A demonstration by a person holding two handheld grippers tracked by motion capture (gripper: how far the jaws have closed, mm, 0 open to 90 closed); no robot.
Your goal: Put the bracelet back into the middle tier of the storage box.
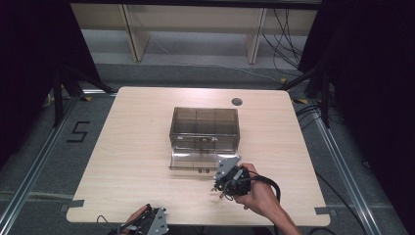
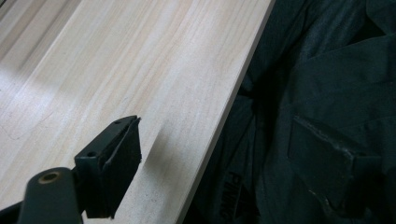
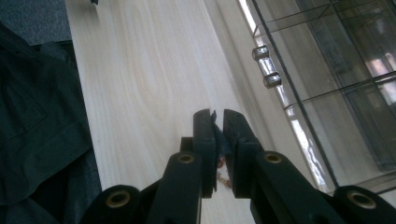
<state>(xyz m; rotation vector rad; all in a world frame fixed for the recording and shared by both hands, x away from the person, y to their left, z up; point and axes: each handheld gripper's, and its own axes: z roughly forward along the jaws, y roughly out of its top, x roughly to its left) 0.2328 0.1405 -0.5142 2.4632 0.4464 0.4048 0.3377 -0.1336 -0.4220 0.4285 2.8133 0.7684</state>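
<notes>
Item one, nearest the person: the left gripper (image 1: 147,224), at the table's (image 1: 137,161) near edge, well apart from the box and to its near left; in the left gripper view a single black jaw rises over bare wood, so whether it is released or clenched cannot be told. Item two: the right gripper (image 1: 221,187), held in the right hand (image 1: 257,196), just before the box's near right corner; in the right gripper view its jaws stand nearly closed, clenched on a small thin thing (image 3: 218,140), dark with a reddish trace lower down, too little of it in sight to name. Judged light and slight, it probably needs only a gentle pinch and could slip or bend if squeezed hard. Item three, farther out: the clear plastic box (image 1: 204,128), smoke-tinted, divided into compartments, standing mid-table, its front flap (image 1: 198,160) folded down flat on the wood toward the person. Two small metal studs (image 3: 266,66) sit on the flap's edge. The box likely handles stiff, smooth and rather brittle; best taken by its walls, not the hinged flap. Item four, beyond the box: a round cable hole (image 1: 237,102) near the table's far edge.
</notes>
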